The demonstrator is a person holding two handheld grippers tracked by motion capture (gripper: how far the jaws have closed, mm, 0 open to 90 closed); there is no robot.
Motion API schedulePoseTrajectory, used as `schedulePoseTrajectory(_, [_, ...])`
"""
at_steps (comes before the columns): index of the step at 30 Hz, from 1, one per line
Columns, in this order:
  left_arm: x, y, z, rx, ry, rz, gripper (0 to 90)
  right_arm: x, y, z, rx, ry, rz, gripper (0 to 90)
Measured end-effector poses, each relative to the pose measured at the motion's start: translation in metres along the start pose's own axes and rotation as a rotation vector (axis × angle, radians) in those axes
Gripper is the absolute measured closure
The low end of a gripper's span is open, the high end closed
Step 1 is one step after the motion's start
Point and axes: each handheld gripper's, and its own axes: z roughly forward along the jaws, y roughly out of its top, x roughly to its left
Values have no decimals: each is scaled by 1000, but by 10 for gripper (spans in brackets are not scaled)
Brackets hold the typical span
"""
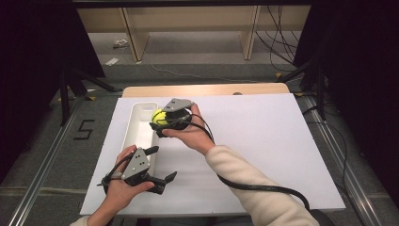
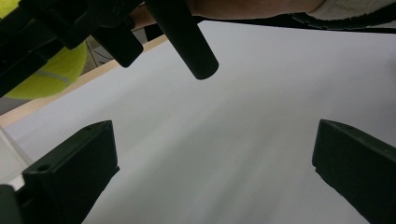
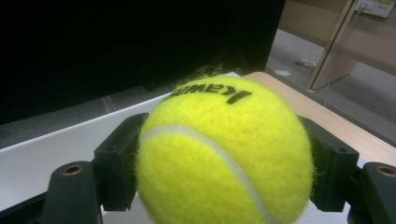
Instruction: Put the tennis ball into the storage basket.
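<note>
A yellow tennis ball [image 1: 159,116] with black lettering is clamped between the jaws of my right gripper [image 1: 161,120], which hangs over the right rim of the long white tray [image 1: 137,133]. In the right gripper view the ball [image 3: 224,156] fills the gap, with both black pads pressed on its sides. My left gripper [image 1: 160,164] rests lower down on the white sheet, just right of the tray's near end, jaws wide apart and nothing between them. In the left gripper view its jaws frame bare white sheet [image 2: 224,140], and the ball [image 2: 51,74] shows at the upper left.
A white sheet [image 1: 263,136] covers most of the wooden table [image 1: 207,89]. The right gripper's black cable [image 1: 256,187] trails across the sheet under the person's cream sleeve. Metal rails run along both sides of the table, and shelving legs stand beyond it.
</note>
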Motion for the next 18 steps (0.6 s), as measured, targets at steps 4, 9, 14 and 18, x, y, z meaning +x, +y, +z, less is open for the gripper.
schedulePoseTrajectory(4, [0,0,0,1,0,1,0,0,1,1,5,2,4,265])
schedulePoseTrajectory(9, [0,0,0,1,1,1,0,1,3,3,3,3,4,265])
schedulePoseTrajectory(14, [0,0,0,3,2,13,0,1,5,4,3,6,2,265])
schedulePoseTrajectory(18, [-1,0,0,4,0,12,0,2,5,6,4,5,3,264])
